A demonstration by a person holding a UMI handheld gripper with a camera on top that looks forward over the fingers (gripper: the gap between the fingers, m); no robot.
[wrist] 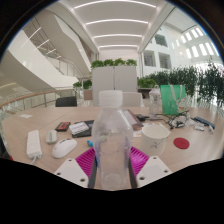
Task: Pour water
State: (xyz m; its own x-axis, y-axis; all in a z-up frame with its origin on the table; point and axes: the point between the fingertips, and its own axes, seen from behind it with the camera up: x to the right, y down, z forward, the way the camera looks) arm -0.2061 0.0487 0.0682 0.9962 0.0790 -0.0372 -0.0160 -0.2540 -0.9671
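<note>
Clear plastic water bottle [111,133] clamped between pink-padded fingers [87,160], upright, above pale round table [30,122].

Gripper [111,165] closed on lower body; thin wall, likely light, slick, prone to buckle under squeeze. Best held mid-body, firm but gentle. Beyond, right: white paper cup [156,135], probable target. Further right, red disc [181,143]; left, white mouse [63,147].

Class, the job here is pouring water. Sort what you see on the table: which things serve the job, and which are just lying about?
Job: clear plastic bottle between the jaws, which press on it; white cup just right of it.

Lying about: white mouse, white remote, red disc, green bag.
</note>
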